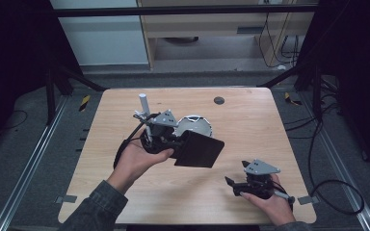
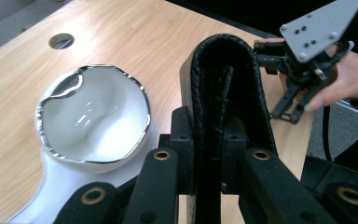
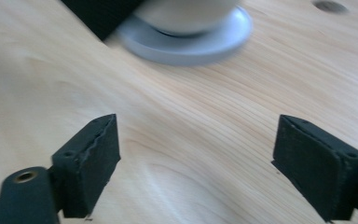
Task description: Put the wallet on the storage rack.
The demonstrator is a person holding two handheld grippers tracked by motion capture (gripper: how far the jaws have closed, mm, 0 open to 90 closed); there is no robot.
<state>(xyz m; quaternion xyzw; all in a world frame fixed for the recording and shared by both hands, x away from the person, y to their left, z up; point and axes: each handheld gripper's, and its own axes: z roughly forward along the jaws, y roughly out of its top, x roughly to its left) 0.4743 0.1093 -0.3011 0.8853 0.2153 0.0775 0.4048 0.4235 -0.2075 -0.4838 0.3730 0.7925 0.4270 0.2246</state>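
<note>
High view: the left gripper (image 1: pixel 173 144) holds a black wallet (image 1: pixel 200 149) just in front of a white bowl (image 1: pixel 195 126) on the counter (image 1: pixel 250 120) — a swing could knock it.

Left gripper view: jaws clamp the wallet's fold; slipping seems possible.

Right gripper view: the right gripper (image 3: pixel 196 163) stands wide open, empty, the bowl beyond — its saucer could get nudged.

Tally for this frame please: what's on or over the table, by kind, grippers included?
Handheld gripper: 2 (left gripper, shut on the wallet; right gripper, open above bare wood)
Black folded wallet: 1, held off the table
White bowl with silver rim: 1
White saucer under the bowl: 1
Total: 5
</note>
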